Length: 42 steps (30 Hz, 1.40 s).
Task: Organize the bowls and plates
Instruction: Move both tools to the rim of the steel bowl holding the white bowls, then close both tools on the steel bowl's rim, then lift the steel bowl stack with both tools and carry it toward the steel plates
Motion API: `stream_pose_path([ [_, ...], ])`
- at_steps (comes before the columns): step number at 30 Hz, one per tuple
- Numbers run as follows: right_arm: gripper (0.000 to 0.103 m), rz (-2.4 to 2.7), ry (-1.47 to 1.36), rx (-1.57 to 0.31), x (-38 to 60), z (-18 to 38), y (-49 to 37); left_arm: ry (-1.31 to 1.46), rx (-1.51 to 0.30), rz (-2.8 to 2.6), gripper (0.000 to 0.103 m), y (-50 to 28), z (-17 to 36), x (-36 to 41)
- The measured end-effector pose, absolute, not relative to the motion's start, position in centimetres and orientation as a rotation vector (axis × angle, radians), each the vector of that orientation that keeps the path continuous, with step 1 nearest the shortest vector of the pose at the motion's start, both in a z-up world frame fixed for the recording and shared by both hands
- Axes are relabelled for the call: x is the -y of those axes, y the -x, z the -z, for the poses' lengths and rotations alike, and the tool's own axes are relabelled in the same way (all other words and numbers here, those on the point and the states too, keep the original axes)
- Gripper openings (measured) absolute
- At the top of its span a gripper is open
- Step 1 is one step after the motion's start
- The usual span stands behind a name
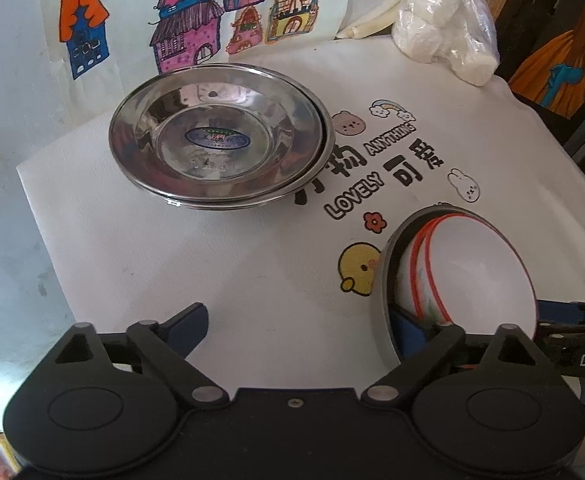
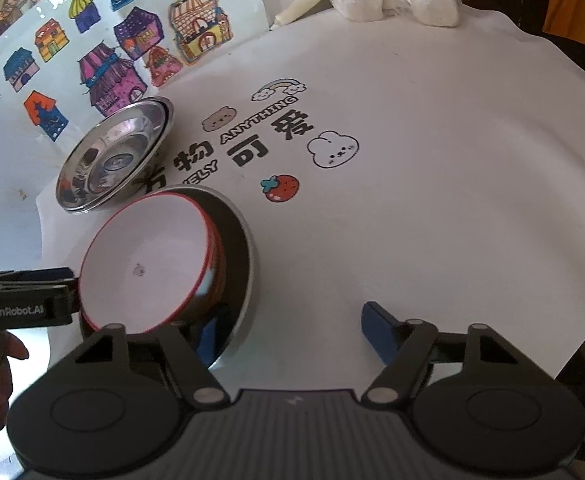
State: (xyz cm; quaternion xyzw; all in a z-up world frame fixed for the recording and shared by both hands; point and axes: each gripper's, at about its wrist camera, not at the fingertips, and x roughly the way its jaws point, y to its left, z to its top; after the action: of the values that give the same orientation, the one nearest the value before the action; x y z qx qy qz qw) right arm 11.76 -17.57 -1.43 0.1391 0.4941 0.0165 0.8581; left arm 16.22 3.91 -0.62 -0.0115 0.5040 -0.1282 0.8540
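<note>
Gripper on the left (image 1: 304,328), jaws wide, one finger inside the grey bowl (image 1: 384,280) at 4 o'clock; right gripper (image 2: 292,332) likewise straddles its rim. Nested red-rimmed bowls (image 2: 144,268) look rigid, slippery, breakable; pinch the rim. Steel plates (image 1: 216,136) sit stacked at 11 o'clock on the desk (image 1: 212,264).

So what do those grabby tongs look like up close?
Each set of tongs is black, with two round discs at the base, silver rivets on angled linkage arms, and flat blue pads on the fingers. The left tongs have a smooth dark body; the right tongs have a ribbed grey one. White lettering marks the side of the left tongs.
</note>
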Motion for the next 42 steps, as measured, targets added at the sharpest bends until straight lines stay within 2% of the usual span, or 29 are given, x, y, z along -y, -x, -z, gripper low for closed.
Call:
stream_pose_path([
  [4,0.069,-0.044,-0.294,-1.039,17.2,1.2,-11.7,0.047,-1.058,0.27,0.089,-16.2,0.6,-3.9],
  [6,0.065,-0.053,-0.304,-1.026,17.3,1.2,-11.6,0.079,-1.063,0.279,0.084,-16.3,0.7,-4.2],
  [11,0.038,-0.122,-0.372,-1.022,17.4,1.3,-11.7,0.078,-1.059,0.313,0.069,-16.1,0.5,-3.7],
  [17,0.026,-0.153,-0.412,-1.019,17.1,1.7,-11.6,0.084,-1.043,0.361,0.054,-15.7,0.3,-3.3],
  [22,0.024,-0.159,-0.43,-0.994,17.2,1.9,-11.2,0.121,-1.036,0.395,0.041,-15.5,0.3,-3.3],
  [25,0.024,-0.157,-0.437,-0.975,17.2,2.0,-10.9,0.15,-1.022,0.424,0.028,-15.1,0.3,-3.4],
  [27,0.024,-0.155,-0.432,-0.956,17.1,2.0,-10.6,0.17,-1.016,0.449,0.014,-14.9,0.4,-3.3],
  [42,0.022,-0.142,-0.424,-0.934,16.7,2.0,-10.2,0.193,-0.963,0.43,0.012,-14.1,0.0,-3.3],
])
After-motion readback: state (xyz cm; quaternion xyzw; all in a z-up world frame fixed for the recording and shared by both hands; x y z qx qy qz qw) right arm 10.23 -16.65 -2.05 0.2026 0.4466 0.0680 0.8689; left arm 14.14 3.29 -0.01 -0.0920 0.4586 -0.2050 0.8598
